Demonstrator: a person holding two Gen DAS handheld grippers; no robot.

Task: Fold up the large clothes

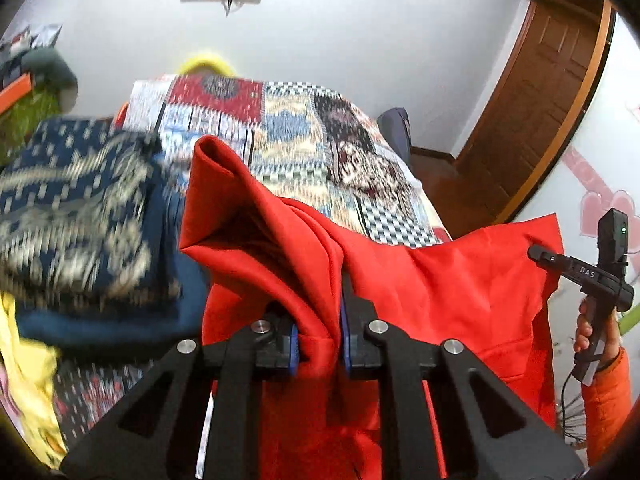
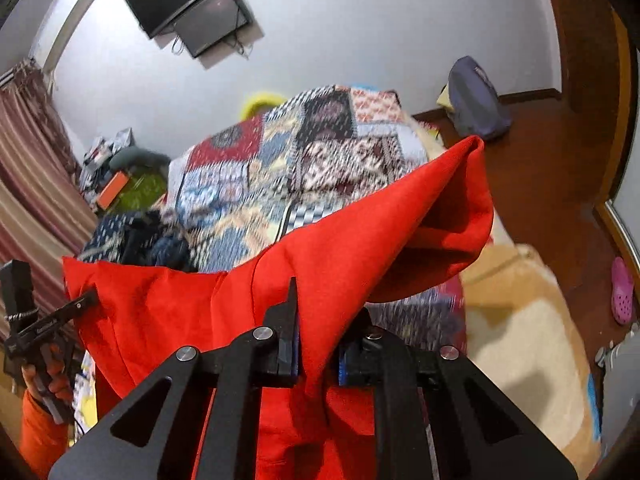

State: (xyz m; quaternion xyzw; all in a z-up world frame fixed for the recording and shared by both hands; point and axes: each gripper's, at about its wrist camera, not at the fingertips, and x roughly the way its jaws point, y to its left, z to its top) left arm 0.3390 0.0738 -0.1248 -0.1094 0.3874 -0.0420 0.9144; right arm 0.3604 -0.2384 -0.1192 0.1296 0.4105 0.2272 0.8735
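Both clamped on red garment (image 1: 440, 280) | left hand-held gripper (image 1: 320, 340), right hand-held gripper (image 2: 318, 356) | cloth bunched, creased, hanging

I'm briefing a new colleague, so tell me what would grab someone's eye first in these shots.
The bright red garment dominates, held up in mid-air with the left gripper and right gripper each clamped on a bunched edge. Behind it lies the patchwork bedspread, with a blue patterned cloth heaped at its left.
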